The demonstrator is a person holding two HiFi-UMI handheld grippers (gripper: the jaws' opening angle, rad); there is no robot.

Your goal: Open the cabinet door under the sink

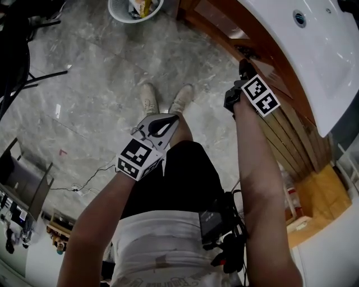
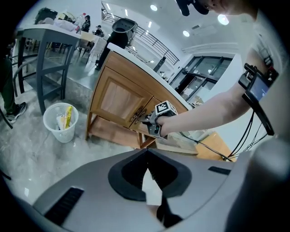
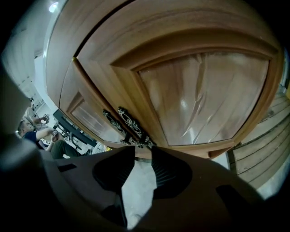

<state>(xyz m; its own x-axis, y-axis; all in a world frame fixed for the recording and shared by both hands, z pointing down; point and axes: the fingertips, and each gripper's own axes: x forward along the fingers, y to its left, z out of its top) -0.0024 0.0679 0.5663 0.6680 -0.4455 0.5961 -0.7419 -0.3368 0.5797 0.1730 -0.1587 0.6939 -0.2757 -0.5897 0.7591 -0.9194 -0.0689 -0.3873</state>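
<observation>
The wooden cabinet point(image 2: 120, 97) stands under the white sink top point(image 1: 314, 50). Its two panelled doors meet at a pair of dark ornate handles point(image 3: 131, 129), point(image 2: 137, 117). My right gripper point(image 3: 141, 158) is open, its tips just short of the handles' lower ends, with nothing between the pads. The right-hand door panel point(image 3: 204, 90) fills most of the right gripper view. In the head view the right gripper point(image 1: 242, 70) reaches against the cabinet front. My left gripper point(image 1: 161, 126) hangs shut and empty over the person's thigh, away from the cabinet; its jaws point(image 2: 147, 171) meet in its own view.
A white bin point(image 1: 134, 8), point(image 2: 60, 121) with rubbish stands on the grey stone floor left of the cabinet. A grey table point(image 2: 45, 45) is further left. Slatted wood and a cardboard box point(image 1: 314, 202) lie to the cabinet's right. The person's shoes point(image 1: 168, 101) face the bin.
</observation>
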